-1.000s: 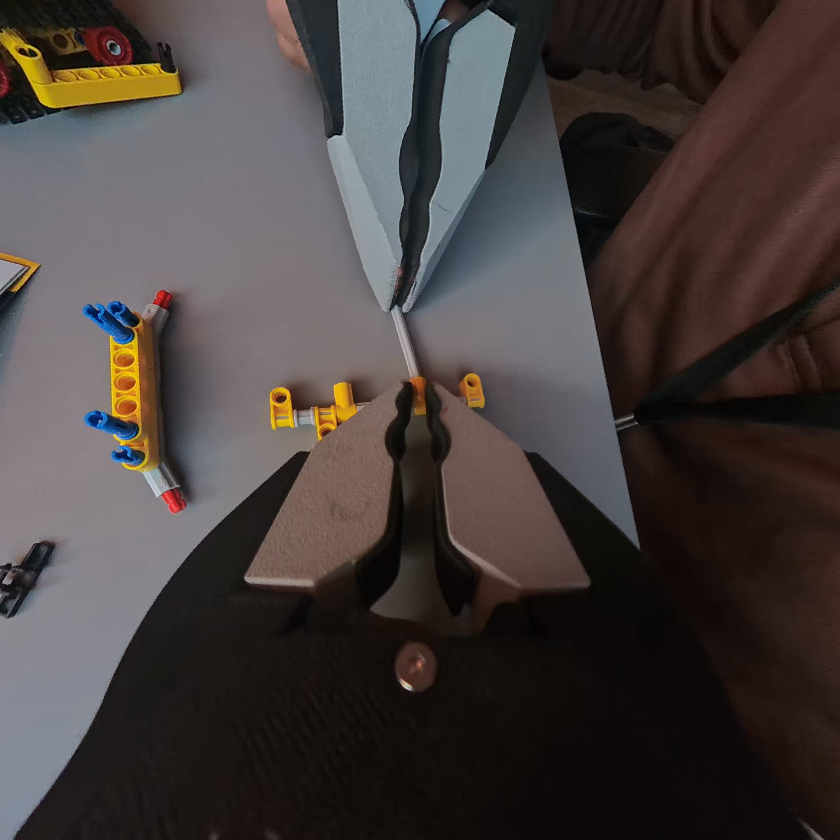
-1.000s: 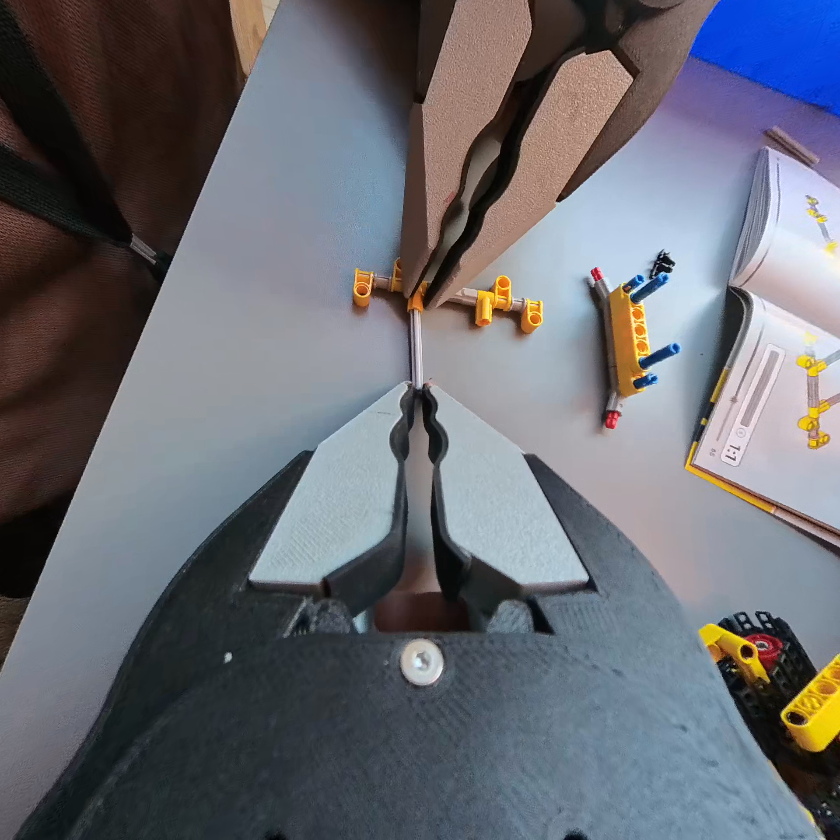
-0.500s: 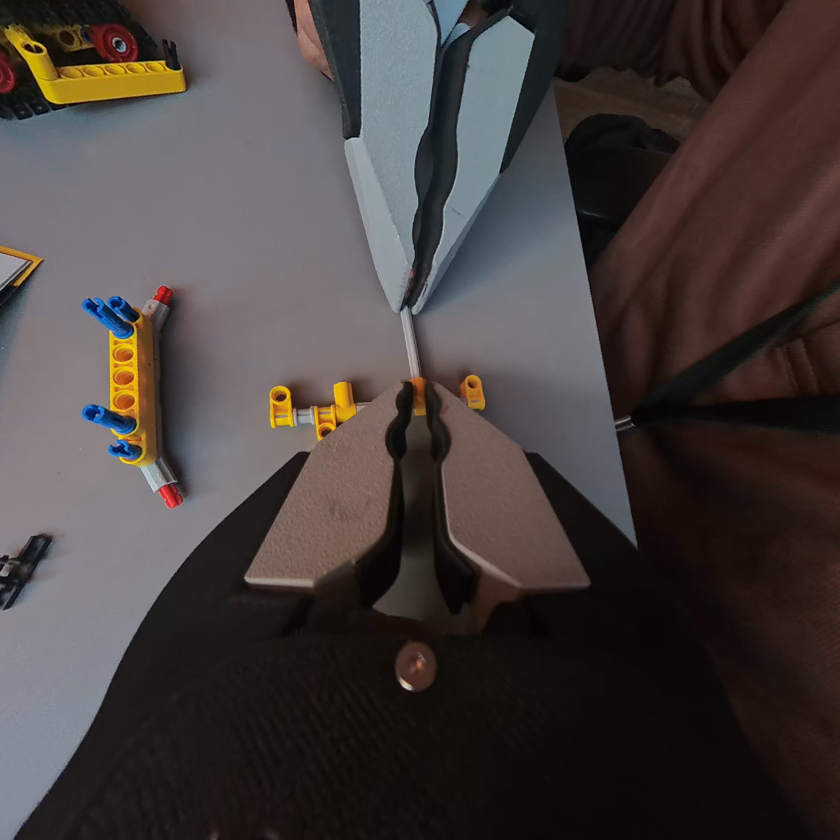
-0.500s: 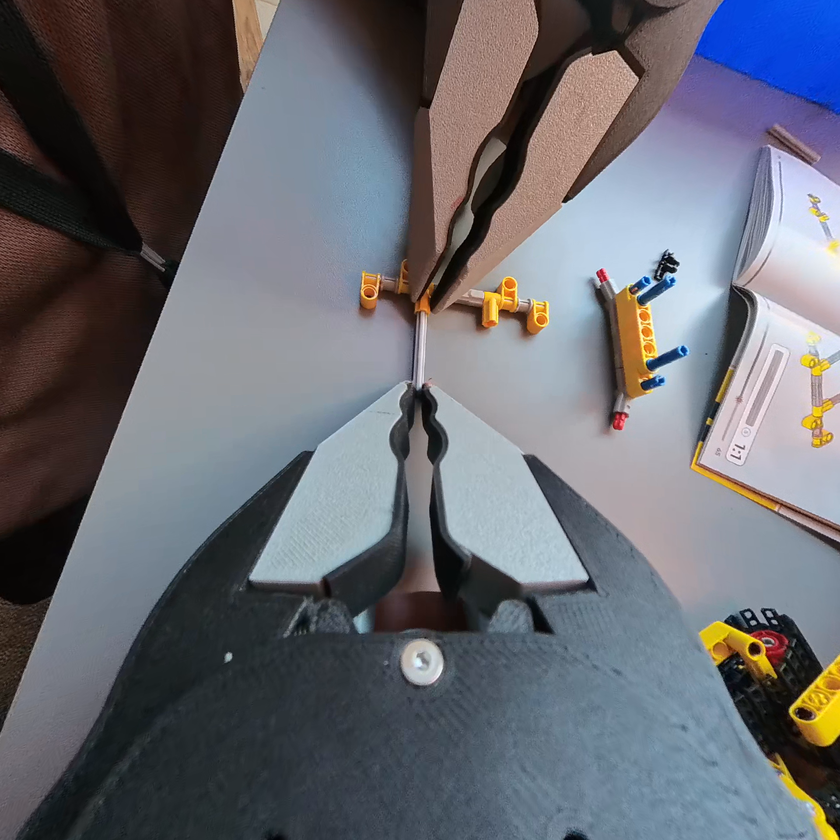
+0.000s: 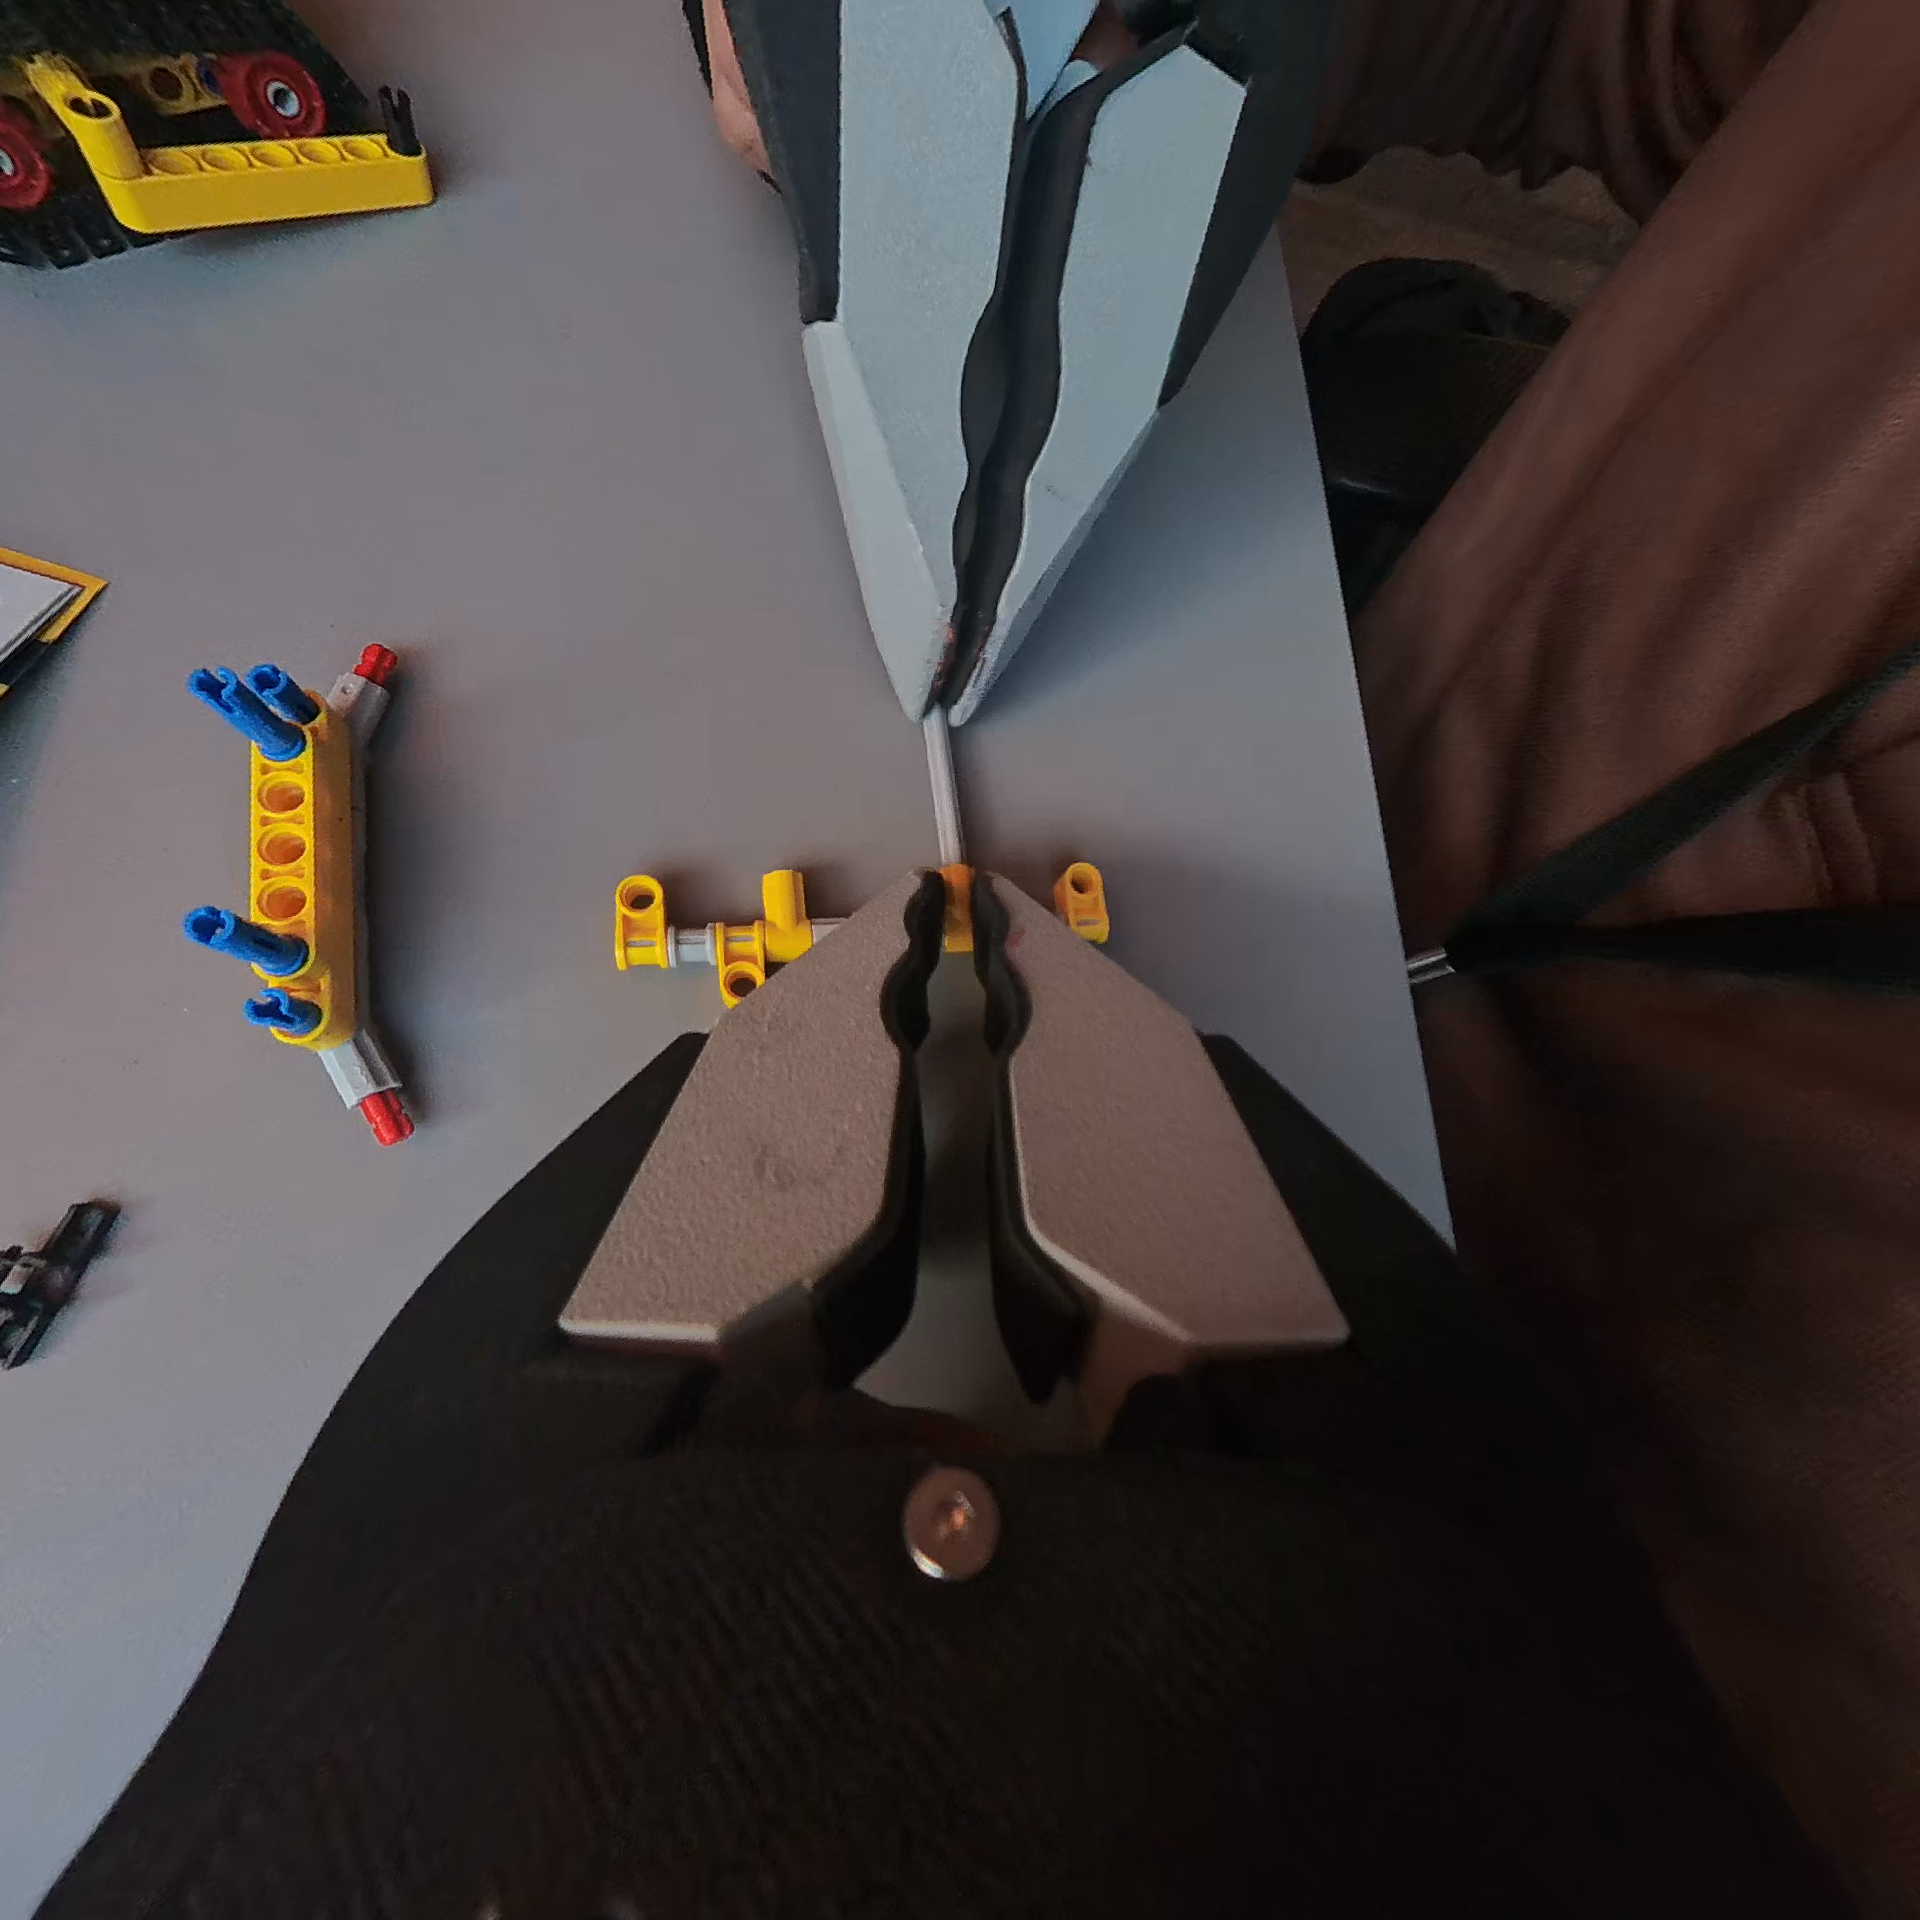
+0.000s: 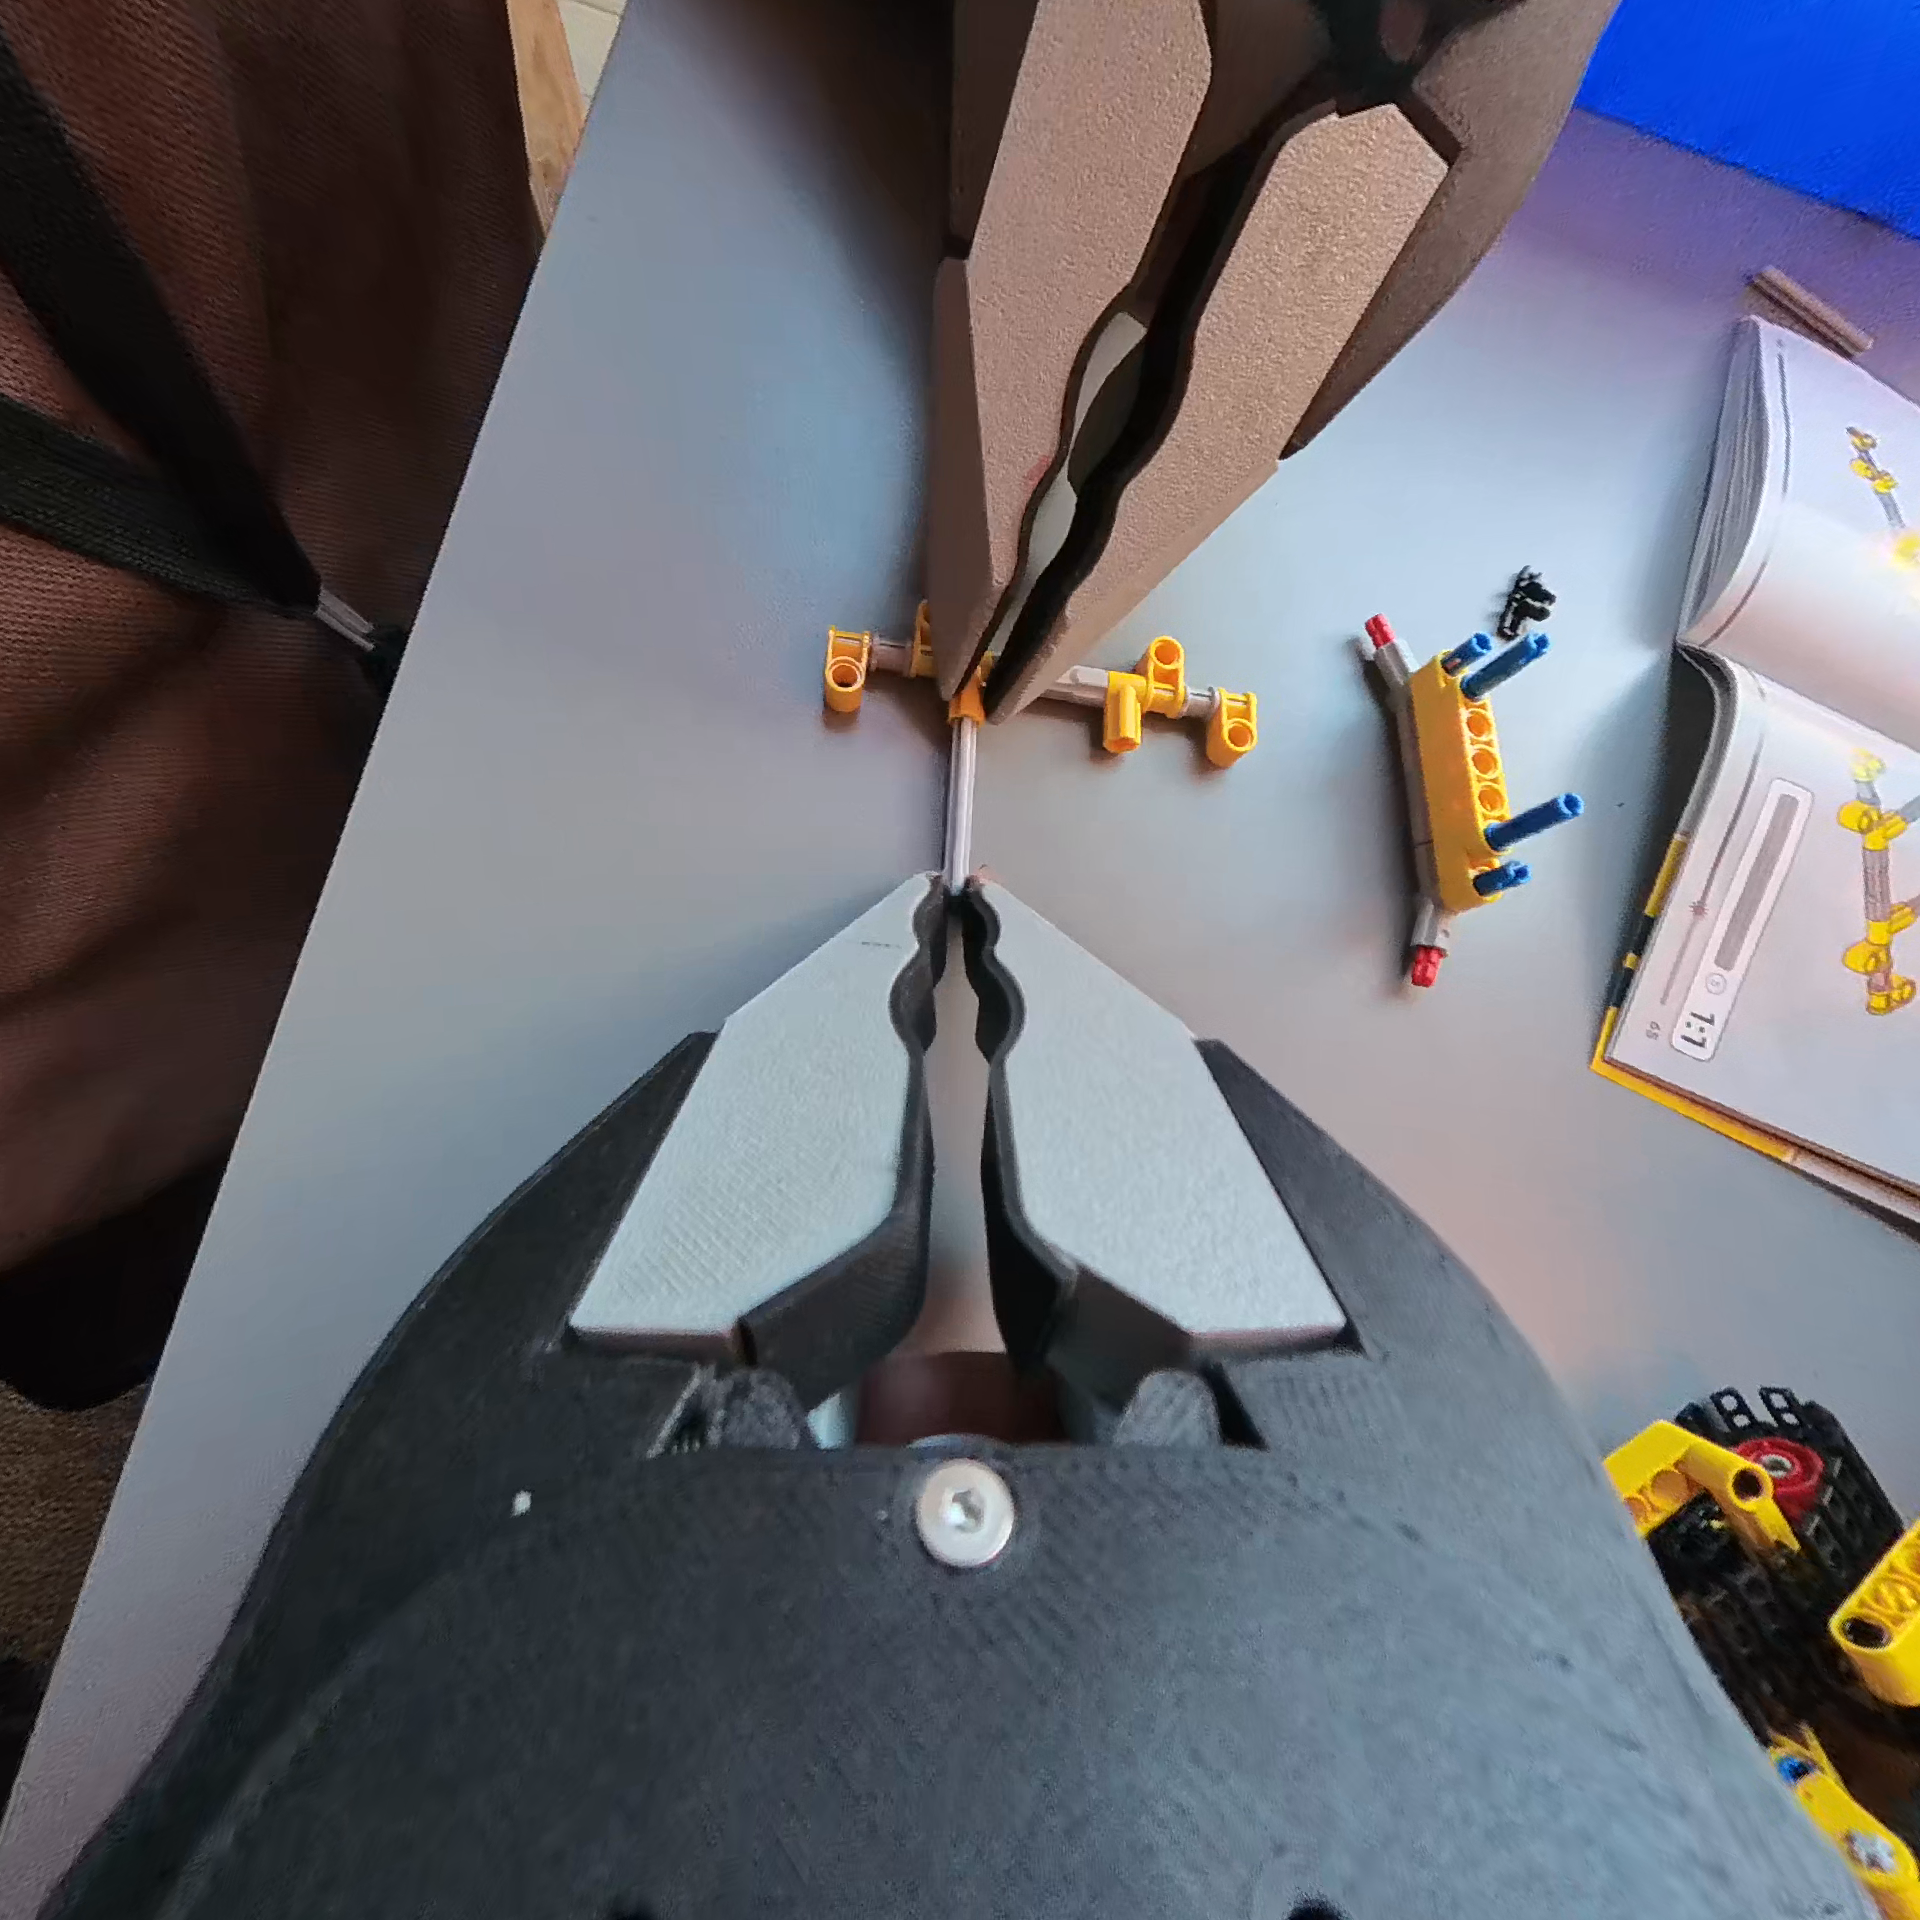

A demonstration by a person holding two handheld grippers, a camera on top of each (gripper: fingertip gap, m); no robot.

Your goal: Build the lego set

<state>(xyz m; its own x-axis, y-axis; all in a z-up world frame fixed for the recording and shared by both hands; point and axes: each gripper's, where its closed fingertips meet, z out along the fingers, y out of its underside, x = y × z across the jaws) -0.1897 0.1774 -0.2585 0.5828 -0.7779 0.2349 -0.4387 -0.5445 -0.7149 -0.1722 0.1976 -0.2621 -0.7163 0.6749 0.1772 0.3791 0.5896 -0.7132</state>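
My left gripper (image 5: 956, 899), with brown fingers, is shut on an orange connector (image 5: 956, 914) in a row of yellow connectors on a grey axle (image 5: 727, 935) lying on the grey table (image 5: 520, 520). My right gripper (image 6: 956, 888), with pale grey fingers, is shut on the end of a thin grey axle (image 6: 961, 800) whose other end sits in that orange connector (image 6: 966, 707). The two grippers face each other tip to tip. The right gripper also shows in the left wrist view (image 5: 951, 707), and the left gripper in the right wrist view (image 6: 971, 701).
A yellow beam with blue pins and red-tipped grey ends (image 5: 301, 894) lies to the left. A black and yellow model with red wheels (image 5: 208, 135) sits far left. An open instruction booklet (image 6: 1787, 831) and a small black piece (image 5: 52, 1268) lie nearby. The table edge (image 5: 1392, 935) and a brown-clad person (image 5: 1662, 831) are close. Left and right tips are no more than a few centimetres apart. Both grippers' tips are roughly 15 cm from the small black piece (image 5: 52, 1268). Look for it in the right wrist view (image 6: 1528, 596) too.
The right gripper has drawn back slightly along the thin axle's line. The left gripper and the connector row have stayed in place.
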